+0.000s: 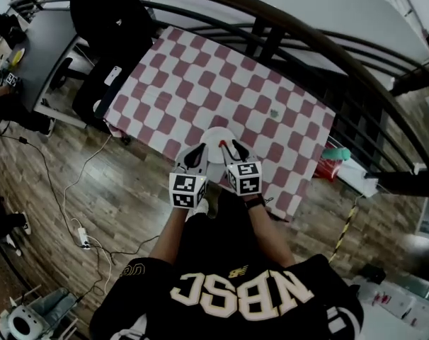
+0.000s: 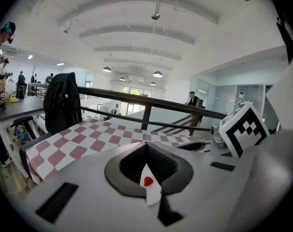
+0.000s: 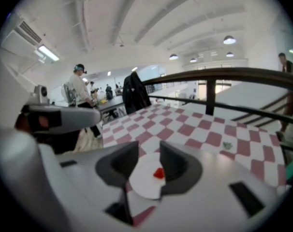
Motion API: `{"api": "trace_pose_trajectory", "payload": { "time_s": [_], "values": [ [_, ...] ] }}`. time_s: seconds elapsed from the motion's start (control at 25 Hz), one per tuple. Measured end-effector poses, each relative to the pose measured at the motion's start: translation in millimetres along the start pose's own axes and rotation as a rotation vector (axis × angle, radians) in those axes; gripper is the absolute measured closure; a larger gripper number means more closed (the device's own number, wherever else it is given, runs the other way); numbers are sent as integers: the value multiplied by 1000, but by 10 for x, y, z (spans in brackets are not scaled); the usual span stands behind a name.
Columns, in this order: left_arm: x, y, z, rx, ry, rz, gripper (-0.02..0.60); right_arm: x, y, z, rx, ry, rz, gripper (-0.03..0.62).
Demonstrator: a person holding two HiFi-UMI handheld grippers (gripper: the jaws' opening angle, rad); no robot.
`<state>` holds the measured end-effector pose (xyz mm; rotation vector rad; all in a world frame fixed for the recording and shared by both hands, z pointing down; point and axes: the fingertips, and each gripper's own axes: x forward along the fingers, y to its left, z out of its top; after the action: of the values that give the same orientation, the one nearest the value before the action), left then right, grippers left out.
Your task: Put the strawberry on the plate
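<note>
Whole place is being lit by round hanging lamps (image 2: 157,74) under a white arched ceiling (image 2: 151,33). A table (image 1: 200,83) is being covered by a red-and-white checked cloth, and it's being bordered on the far side by a dark curved railing (image 1: 306,41). A black jacket (image 1: 105,9) is being hung over a chair beside a grey desk (image 1: 44,41). Cables (image 1: 64,190) and a power strip (image 1: 82,237) are being left lying on the wood-plank floor (image 1: 30,211).

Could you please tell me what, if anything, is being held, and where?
Nothing is held: the left gripper and right gripper are empty; the strawberry lies on the plate.
</note>
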<state>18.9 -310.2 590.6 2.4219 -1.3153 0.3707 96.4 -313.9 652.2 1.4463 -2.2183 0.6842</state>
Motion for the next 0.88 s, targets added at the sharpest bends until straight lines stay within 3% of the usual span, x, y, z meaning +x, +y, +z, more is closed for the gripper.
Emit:
{"api": "trace_pose_trajectory", "payload": {
  "time_s": [0.2, 0.36, 0.52, 0.88],
  "values": [
    [-317, -173, 648, 78, -106, -16, 574, -495, 122, 548, -5, -162, -60, 456],
    [-546, -302, 1045, 133, -194, -38, 574, -920, 247, 942, -22, -290, -96, 511],
    [-834, -537, 1207, 163, -263, -89, 574, -1347, 409, 1119, -21, -390, -122, 557],
    [-1137, -719, 1300, 187, -337, -146, 574, -1742, 715, 1243, -60, -472, -162, 577]
  ]
}}
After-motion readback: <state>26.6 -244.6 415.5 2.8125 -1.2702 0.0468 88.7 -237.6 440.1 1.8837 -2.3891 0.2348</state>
